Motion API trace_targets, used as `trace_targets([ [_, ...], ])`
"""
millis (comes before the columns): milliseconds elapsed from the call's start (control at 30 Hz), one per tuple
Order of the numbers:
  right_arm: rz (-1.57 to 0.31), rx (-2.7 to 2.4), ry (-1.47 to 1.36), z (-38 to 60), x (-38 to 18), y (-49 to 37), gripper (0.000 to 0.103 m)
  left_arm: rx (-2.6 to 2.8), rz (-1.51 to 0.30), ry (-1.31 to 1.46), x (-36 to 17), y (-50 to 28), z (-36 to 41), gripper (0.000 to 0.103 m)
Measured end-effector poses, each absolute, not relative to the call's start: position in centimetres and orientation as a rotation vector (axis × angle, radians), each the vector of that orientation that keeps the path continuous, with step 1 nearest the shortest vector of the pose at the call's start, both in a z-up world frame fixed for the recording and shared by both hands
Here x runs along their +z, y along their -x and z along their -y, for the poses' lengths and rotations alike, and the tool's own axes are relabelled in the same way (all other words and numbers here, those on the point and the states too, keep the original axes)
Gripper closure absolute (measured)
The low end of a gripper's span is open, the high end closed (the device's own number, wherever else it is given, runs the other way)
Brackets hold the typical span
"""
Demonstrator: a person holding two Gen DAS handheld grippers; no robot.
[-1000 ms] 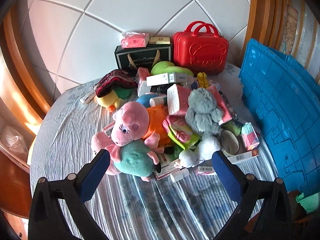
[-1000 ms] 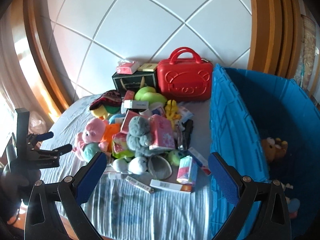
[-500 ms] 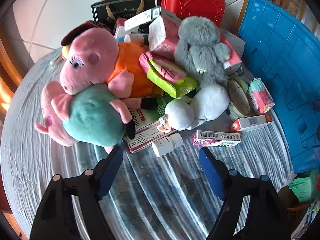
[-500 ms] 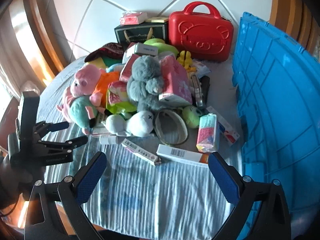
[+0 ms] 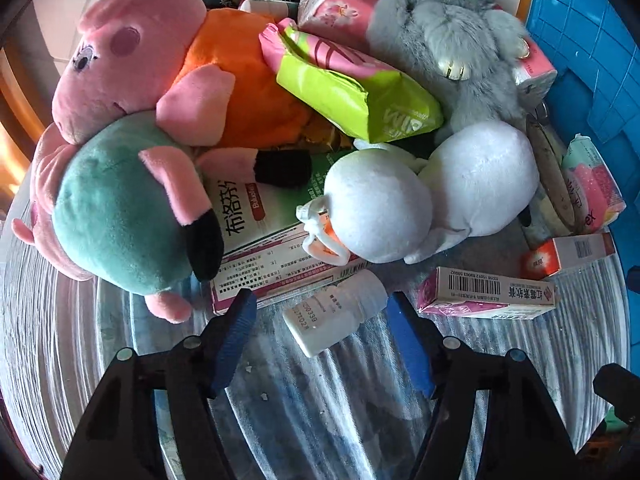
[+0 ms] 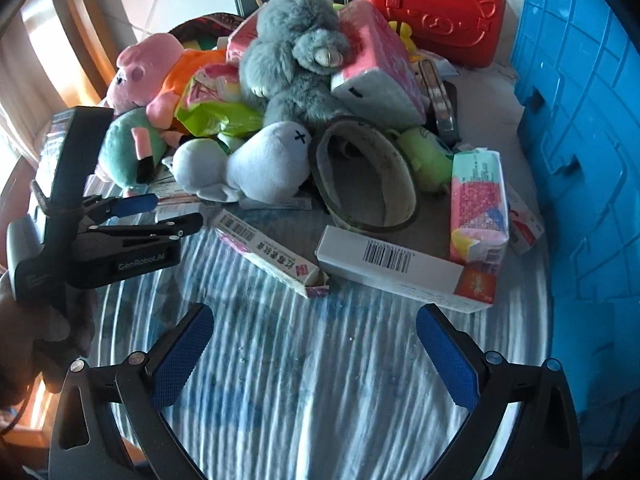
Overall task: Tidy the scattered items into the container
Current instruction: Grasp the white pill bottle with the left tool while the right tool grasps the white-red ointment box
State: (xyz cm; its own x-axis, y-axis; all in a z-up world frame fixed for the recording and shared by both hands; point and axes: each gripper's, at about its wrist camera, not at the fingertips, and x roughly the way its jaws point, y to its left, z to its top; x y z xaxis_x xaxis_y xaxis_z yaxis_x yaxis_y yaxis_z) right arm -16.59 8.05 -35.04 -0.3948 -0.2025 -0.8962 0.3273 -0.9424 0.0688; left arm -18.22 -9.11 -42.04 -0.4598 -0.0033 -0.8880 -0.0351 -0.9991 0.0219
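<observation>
A: What is the left hand-held gripper [image 5: 320, 320] doing?
B: Its jaws are closing, with a small white bottle [image 5: 335, 312] lying on its side between the blue pads [image 5: 236, 330]. The pads do not press on it yet; there is a gap on each side.
A: And just beyond the bottle?
B: A flat medicine box [image 5: 276, 264] touching the bottle's cap end, partly under the green-bodied pink plush [image 5: 120, 208]. Further ahead lies a white plush [image 5: 420, 196], and past it a grey furry plush [image 5: 444, 28] and a lime-green packet [image 5: 360, 100]. To the right of the bottle sits a pink carton with a barcode [image 5: 486, 294].
A: The right hand-held gripper [image 6: 314, 340]?
B: Spread wide, nothing between the pads, above bare striped cloth on the table [image 6: 280, 380]. Straight ahead of it lie the same pink carton [image 6: 272, 254] and a white box with a barcode [image 6: 400, 266], near but not touched. A roll of tape [image 6: 364, 180] stands behind them.
A: Where is the container?
B: The blue crate [image 6: 580, 160] stands off to the right of the right hand-held gripper, its ribbed wall beside the pile. I cannot tell what is inside it. A red case [image 6: 432, 4] sits at the far end of the pile.
</observation>
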Motion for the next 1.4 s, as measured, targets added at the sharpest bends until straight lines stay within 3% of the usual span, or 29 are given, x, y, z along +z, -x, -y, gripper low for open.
trace_targets([
  [133,-0.183,-2.377,-1.498,-8.0,-35.3,17.1,0.000,2.721,-0.029,1.637,-42.3,17.6,9.1,0.044],
  [300,-0.186,-2.372,-1.492,-7.8,-35.5,17.7,0.000,2.784,0.198,1.659,-42.7,17.6,10.4,0.044],
  [400,-0.194,-2.353,-1.478,-7.3,-35.8,17.9,0.000,2.786,0.206,1.632,-42.6,17.3,10.4,0.044],
  [433,-0.198,-2.345,-1.473,-7.1,-35.9,17.9,0.000,2.782,0.202,1.624,-42.5,17.1,10.4,0.054],
  [467,-0.202,-2.339,-1.470,-6.8,-36.1,18.0,0.000,2.776,0.199,1.627,-42.5,17.1,10.6,0.073],
  [500,-0.204,-2.333,-1.469,-6.6,-36.3,18.1,0.000,2.775,0.198,1.633,-42.5,17.0,10.8,0.076],
  [800,-0.223,-2.288,-1.428,-4.6,-37.1,18.7,0.001,2.779,0.224,1.584,-40.8,15.5,13.0,0.076],
  [933,-0.278,-2.263,-1.367,-2.9,-36.8,18.9,0.015,2.784,0.251,1.581,-40.2,14.4,14.2,0.076],
  [1167,-0.450,-2.226,-1.349,-0.3,-39.3,19.7,0.023,2.767,0.283,1.599,-40.0,12.4,15.5,0.076],
  [1400,-0.460,-2.175,-1.394,0.4,-40.6,20.9,0.062,2.760,0.291,1.607,-40.7,10.1,16.0,0.076],
])
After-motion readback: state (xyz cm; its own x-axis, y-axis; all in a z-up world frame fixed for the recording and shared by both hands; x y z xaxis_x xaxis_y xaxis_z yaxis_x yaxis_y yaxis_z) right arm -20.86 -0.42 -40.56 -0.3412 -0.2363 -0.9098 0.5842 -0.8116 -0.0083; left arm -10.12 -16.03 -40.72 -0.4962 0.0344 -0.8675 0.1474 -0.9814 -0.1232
